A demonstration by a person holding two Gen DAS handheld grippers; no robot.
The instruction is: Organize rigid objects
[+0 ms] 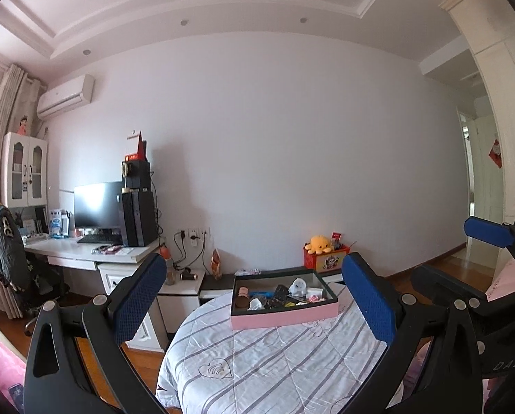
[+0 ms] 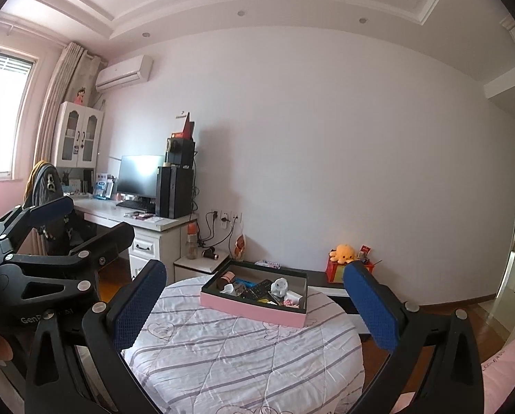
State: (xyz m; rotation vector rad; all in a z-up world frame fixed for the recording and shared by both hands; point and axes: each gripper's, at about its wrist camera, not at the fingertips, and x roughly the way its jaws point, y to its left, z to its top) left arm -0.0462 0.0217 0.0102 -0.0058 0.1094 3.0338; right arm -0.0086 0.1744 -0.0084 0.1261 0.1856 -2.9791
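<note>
While both jaws gape empty, only right view shows window (image 2: 2, 103); pink box (image 1: 285, 317) ahead.

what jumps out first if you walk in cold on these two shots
The pink box sits on the striped quilt, open and crowded with small items, including a pale plush toy. Framing it in the left wrist view, the left gripper is wide open, and the right gripper is open too, both short of the box and holding nothing. Behind, a yellow octopus plush sits on a red box by the wall.
</note>
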